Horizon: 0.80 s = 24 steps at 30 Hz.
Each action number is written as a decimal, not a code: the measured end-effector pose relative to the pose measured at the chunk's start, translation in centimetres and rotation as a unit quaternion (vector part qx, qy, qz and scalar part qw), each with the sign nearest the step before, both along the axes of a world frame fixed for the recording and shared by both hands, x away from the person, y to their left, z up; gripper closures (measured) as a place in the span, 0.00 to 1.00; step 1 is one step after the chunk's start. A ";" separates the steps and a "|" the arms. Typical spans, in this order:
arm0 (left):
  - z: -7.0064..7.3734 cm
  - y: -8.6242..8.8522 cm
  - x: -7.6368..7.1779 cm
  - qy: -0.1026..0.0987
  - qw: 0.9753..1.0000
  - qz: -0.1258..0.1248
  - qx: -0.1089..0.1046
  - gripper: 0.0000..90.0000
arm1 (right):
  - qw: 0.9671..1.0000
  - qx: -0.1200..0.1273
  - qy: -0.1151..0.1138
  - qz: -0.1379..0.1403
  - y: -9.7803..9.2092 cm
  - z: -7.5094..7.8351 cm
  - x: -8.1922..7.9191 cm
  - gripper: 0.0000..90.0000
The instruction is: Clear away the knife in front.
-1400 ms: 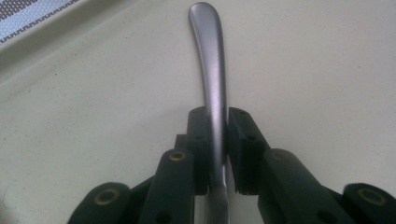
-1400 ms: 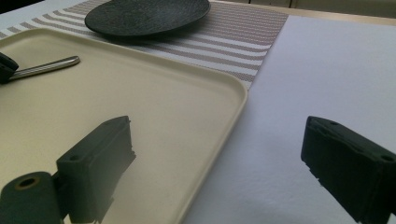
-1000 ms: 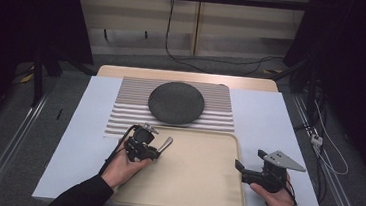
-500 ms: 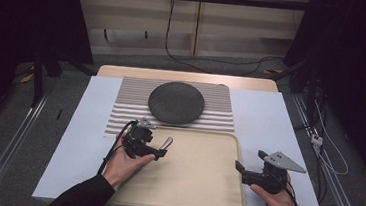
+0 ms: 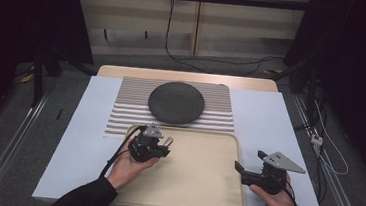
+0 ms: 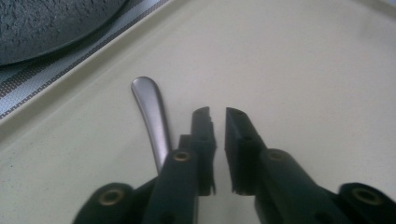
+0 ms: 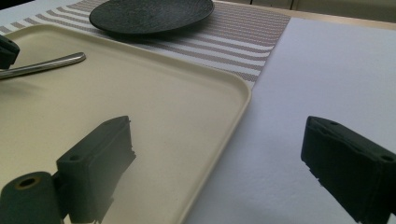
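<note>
From above, the left gripper (image 5: 159,148) sits over the near-left part of a cream tray (image 5: 204,185), with a slim metal handle (image 5: 167,142) poking out past it toward the tray's far rim; the piece is too small there to read clearly. The left gripper view brings it close: the handle (image 6: 152,116) is smooth, silvery and gently curved, with a rounded end, and it runs along the outside of one jaw and under the gripper body rather than between the tips. The jaws there stand almost pressed together, a thin slit between them with nothing in it; whether the handle is gripped lower down cannot be told. The right gripper view catches the handle (image 7: 44,65) side-on above the tray's floor, a dark plate (image 7: 152,14) on a striped mat (image 7: 243,32) beyond it. The right gripper (image 5: 243,171) hovers at the tray's right rim with its jaws spread wide, one over the tray (image 7: 187,116), one over the white table cover (image 7: 327,84).
</note>
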<state>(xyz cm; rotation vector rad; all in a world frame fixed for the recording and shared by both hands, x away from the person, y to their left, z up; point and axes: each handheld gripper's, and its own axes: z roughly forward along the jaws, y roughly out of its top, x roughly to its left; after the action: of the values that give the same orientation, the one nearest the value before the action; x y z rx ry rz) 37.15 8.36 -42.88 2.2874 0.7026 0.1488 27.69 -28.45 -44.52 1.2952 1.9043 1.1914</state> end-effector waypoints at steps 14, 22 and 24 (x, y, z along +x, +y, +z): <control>-1.5 -0.6 1.0 -0.005 0.999 0.018 0.050 1.00 | 1.000 0.000 0.002 0.001 0.0 0.0 0.0 0.10; -1.5 -0.3 1.2 -0.008 0.998 0.026 0.057 1.00 | 1.000 0.001 0.003 0.002 0.1 0.0 0.1 0.10; -1.5 -0.1 1.3 -0.007 0.998 0.026 0.056 1.00 | 1.000 0.000 0.003 0.002 0.0 0.0 0.1 0.10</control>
<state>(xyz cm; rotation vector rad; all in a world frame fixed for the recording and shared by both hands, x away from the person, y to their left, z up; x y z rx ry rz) 38.40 8.22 -44.35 2.3732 0.7640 0.2324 27.75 -28.40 -44.56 1.2974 1.9116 1.1917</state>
